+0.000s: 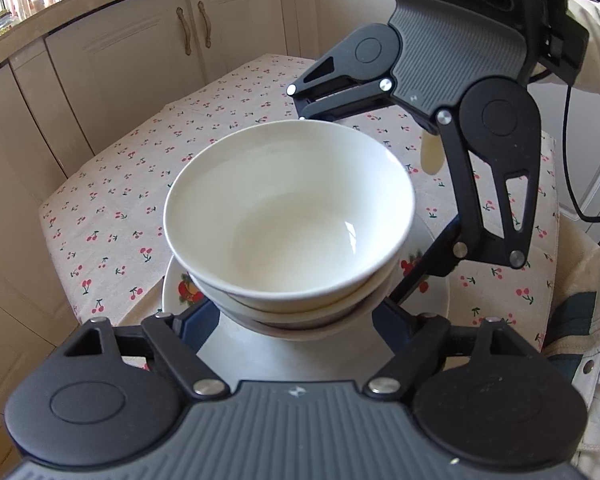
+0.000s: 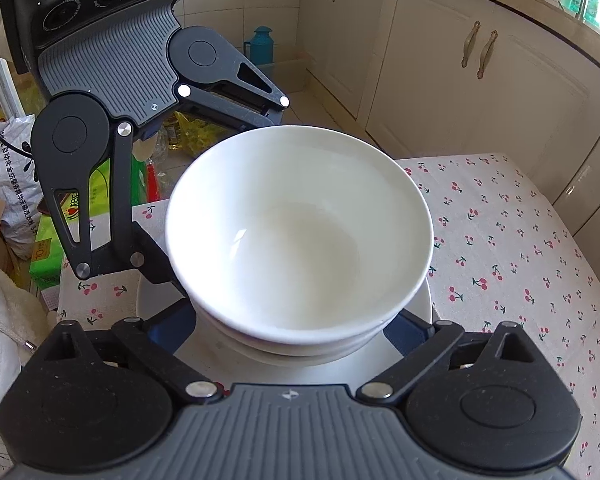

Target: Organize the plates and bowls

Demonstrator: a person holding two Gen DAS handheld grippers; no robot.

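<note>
Your stacking looks nearly finished. The white bowls (image 1: 290, 216) are nested into one stack — at least three rims show, one under another — and that stack sits on the fruit-patterned plate (image 1: 182, 292), which lies on the cherry-print cloth of the bench (image 1: 112, 216). In the left wrist view the stack fills the centre, with the plate's rim showing from 7 to 9 o'clock beneath it.

Your left gripper (image 1: 290, 314) is spread wide, its fingers reaching in on either side of the stack's lower bowls at about 7 and 5 o'clock; whether the pads actually touch the ceramic I cannot tell. Your right gripper (image 2: 296, 320) is spread the same way around the stack from the opposite side, and it shows in the left view at 1 to 3 o'clock. Neither seems to be pinching anything.

No loose bowl or plate shows elsewhere on the visible part of the bench, so I judge the gathering done. What is probably left is squaring the stack — the top bowl looks slightly tilted and off-centre on the ones below — or moving the whole pile to its place. Only one plate is clearly visible; any beneath it are hidden.
</note>
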